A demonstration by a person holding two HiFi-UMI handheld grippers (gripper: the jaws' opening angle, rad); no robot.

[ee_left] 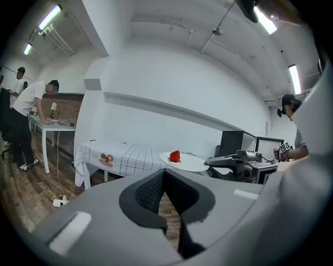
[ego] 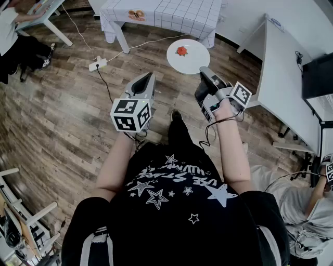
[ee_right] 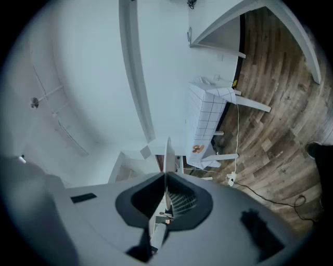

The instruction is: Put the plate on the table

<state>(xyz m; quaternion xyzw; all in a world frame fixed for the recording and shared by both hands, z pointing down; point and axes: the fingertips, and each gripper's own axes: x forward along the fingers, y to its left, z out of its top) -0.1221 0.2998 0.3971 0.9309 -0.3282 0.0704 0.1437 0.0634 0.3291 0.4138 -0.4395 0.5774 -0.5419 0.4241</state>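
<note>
The right gripper (ego: 204,70) has its jaws pressed together on the near rim of the plate (ego: 188,56), holding it in the air over the floor (ego: 62,119), apart from the table (ego: 161,15) beyond it. A strawberry (ego: 181,51) sits on the plate, toward its far side. In the right gripper view the plate (ee_right: 167,156) shows edge-on as a thin white line running out from between the pads (that camera is rolled to one side, so the table (ee_right: 210,117) stands sideways in it). The left gripper (ego: 150,76) hangs beside the right one, its jaws closed tip to tip with nothing between them; its own view looks across at the plate (ee_left: 188,162), the strawberry (ee_left: 175,156) and the right gripper (ee_left: 235,159). The table carries a checked cloth (ee_left: 122,156). A power strip (ego: 97,64) lies on the floor near the table, and a white desk (ego: 283,72) stands at the right.
</note>
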